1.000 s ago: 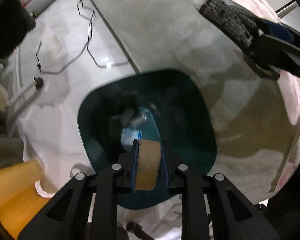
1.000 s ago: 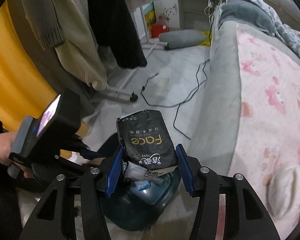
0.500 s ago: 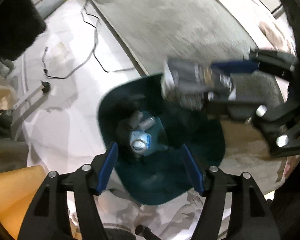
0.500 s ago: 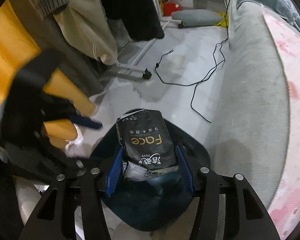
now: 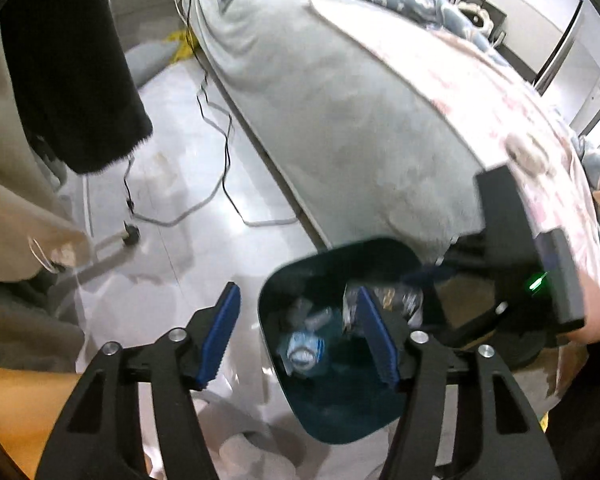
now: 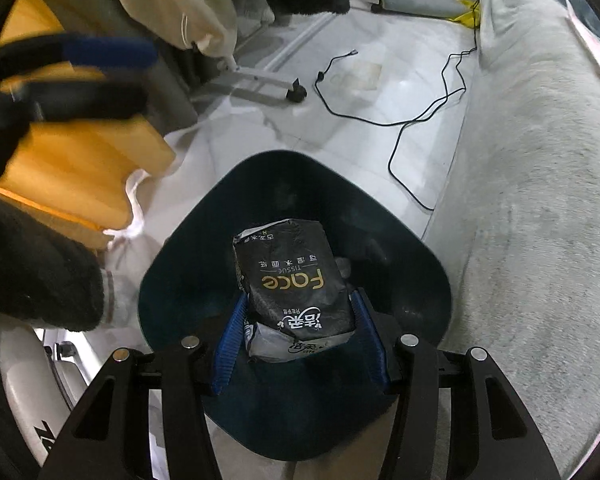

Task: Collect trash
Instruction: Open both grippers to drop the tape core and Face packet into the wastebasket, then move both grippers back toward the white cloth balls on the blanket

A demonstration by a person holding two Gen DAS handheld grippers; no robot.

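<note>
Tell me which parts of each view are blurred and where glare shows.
Left wrist view: the bed and the right gripper's body at the right edge are motion-smeared, while the left gripper is sharp; soft glare lies on the floor. Right wrist view: the tissue pack and bin are crisp; the other gripper at upper left is streaked; the floor shows a pale sheen.
</note>
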